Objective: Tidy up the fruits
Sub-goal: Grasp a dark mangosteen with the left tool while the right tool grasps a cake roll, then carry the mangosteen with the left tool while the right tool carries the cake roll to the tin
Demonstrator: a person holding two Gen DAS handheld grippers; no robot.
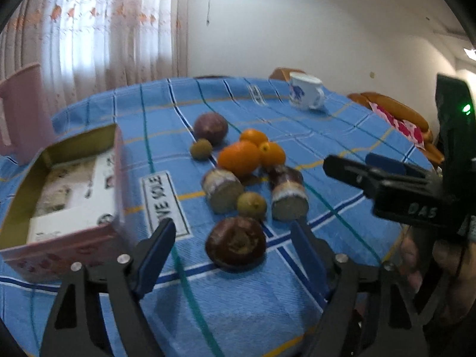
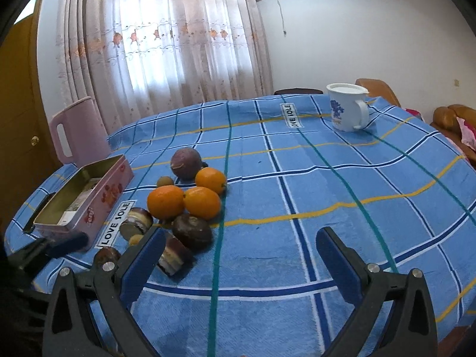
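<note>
Left wrist view: the left gripper (image 1: pixel 233 238) has its jaws apart with nothing clamped, a dark round fruit (image 1: pixel 236 243) lying just ahead between the fingertips. The remaining fruits (image 1: pixel 239 157) sit beyond it; the pink tin (image 1: pixel 110 232), to the gripper's left, holds no fruit (sorting appears not yet started). The right gripper (image 2: pixel 241 248) is likewise apart and empty. The tablecloth (image 2: pixel 327 184) reads "LOVE SOLE".

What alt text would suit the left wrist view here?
The left tool, open, frames a dark brown fruit on a blue checked cloth, not touching it. Behind it lie three oranges, two cut stalk pieces, small green fruits and a purple fruit. An open tin sits left, a mug far back, the right tool at the right.
</note>
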